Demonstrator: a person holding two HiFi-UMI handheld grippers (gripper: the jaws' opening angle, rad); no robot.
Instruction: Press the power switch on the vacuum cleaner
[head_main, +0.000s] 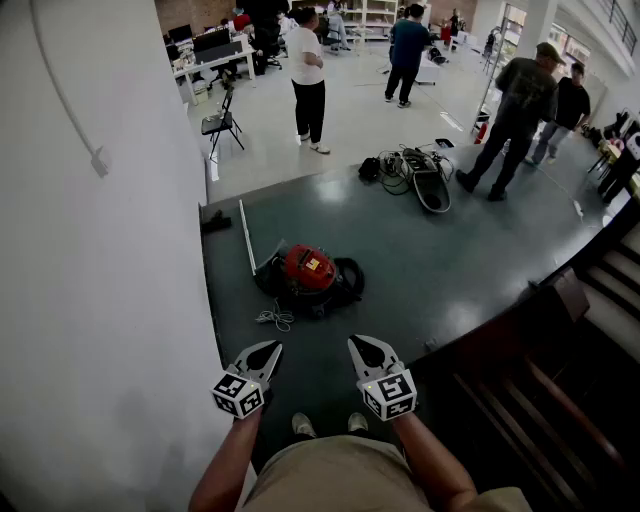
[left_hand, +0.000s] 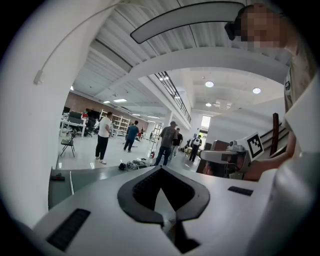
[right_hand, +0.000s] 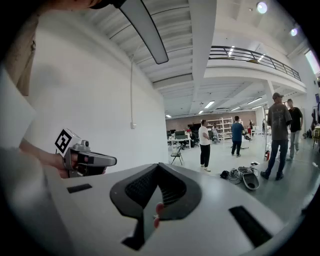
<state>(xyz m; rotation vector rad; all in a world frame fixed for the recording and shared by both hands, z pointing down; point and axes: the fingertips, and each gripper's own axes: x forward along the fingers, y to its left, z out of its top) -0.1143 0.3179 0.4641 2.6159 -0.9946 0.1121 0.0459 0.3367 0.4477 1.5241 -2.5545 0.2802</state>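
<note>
Vacuum cleaner (head_main: 308, 272) on the floor (head_main: 450, 260), ahead of the person's shoes (head_main: 302, 425). Left tool (head_main: 268, 350) and right tool (head_main: 360, 346) are held side by side and apart, over the floor between the shoes and the vacuum cleaner. Coiled cord (head_main: 275, 318) lies just beside the vacuum cleaner, at its near left. Tube (head_main: 246, 236) lies at its left, running toward the back. Wall (head_main: 100, 250) along the left, stairs (head_main: 560, 390) at the right. Heap of cables (head_main: 410, 168) sits farther back and to the right. People (head_main: 308, 75) stand beyond, and a chair (head_main: 222, 122) is at the back left.
</note>
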